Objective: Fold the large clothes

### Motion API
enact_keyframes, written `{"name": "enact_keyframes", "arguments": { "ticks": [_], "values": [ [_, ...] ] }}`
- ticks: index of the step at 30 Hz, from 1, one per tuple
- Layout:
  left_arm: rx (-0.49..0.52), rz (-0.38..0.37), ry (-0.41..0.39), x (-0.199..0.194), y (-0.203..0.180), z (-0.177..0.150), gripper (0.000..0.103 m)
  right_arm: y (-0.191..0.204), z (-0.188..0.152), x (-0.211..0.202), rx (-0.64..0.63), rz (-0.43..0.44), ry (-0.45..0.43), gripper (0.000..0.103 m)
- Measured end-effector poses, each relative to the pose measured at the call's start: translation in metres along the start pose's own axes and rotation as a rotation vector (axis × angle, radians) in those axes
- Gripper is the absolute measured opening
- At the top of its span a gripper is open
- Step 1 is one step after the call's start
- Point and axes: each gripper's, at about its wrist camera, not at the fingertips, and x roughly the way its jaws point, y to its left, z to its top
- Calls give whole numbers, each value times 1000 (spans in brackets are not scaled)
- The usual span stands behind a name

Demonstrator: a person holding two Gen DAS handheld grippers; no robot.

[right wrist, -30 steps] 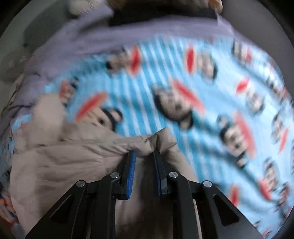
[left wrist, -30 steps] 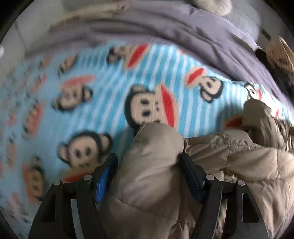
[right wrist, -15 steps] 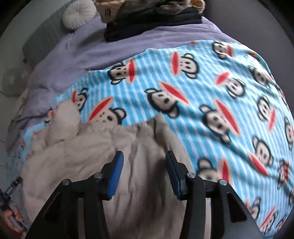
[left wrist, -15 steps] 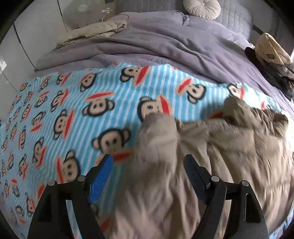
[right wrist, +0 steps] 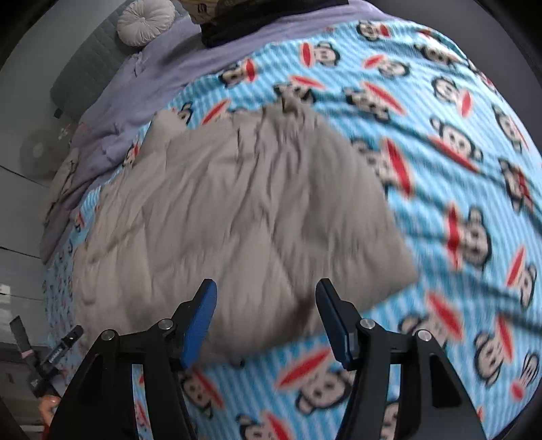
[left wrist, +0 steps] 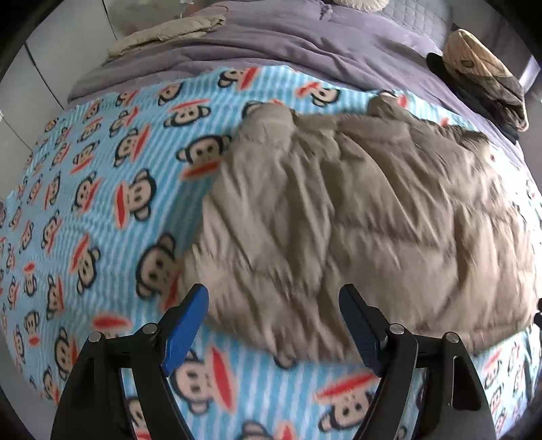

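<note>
Ahead of both gaping tongs (left wrist: 274, 325) (right wrist: 266, 314), beige jacket (left wrist: 355, 220).

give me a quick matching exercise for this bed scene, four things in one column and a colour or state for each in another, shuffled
Things:
1. puffy jacket
2. monkey blanket
3. left gripper
4. round cushion

Descriptions:
A. light blue stripes, cartoon faces
B. open, holding nothing
C. beige, lying folded on the blanket
D. off-white, at the head of the bed

Pairs: 1-C, 2-A, 3-B, 4-D
</note>
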Motion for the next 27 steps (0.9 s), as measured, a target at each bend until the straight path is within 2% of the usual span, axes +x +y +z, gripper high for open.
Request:
{"name": "enact_keyframes", "arguments": {
  "ticks": [1, 2, 9, 11, 19, 24, 27],
  "values": [
    [-2, -3, -2, -4, -1, -7, 86, 0, -7, -1, 6, 5, 10, 67],
    [-6, -4, -1, -6, -2, -11, 103, -1, -14, -1, 11, 11, 23, 73],
    [-21, -21, 15, -18, -2, -32, 103, -7, -42, -2, 62, 37, 59, 76],
    [-25, -20, 19, -20, -1, -35, 103, -9, -48, -3, 83, 51, 65, 87],
    [-21, -16, 40, -23, 0, -40, 103, -20, -61, -7, 149, 105, 45, 88],
    [-11, -7, 63, -18, 0, -45, 103, -29, -69, 2, 221, 159, 98, 88],
    [-43, -2, 89, -12, 7, -49, 103, -36, -77, 8, 261, 178, 123, 88]
  ]
}}
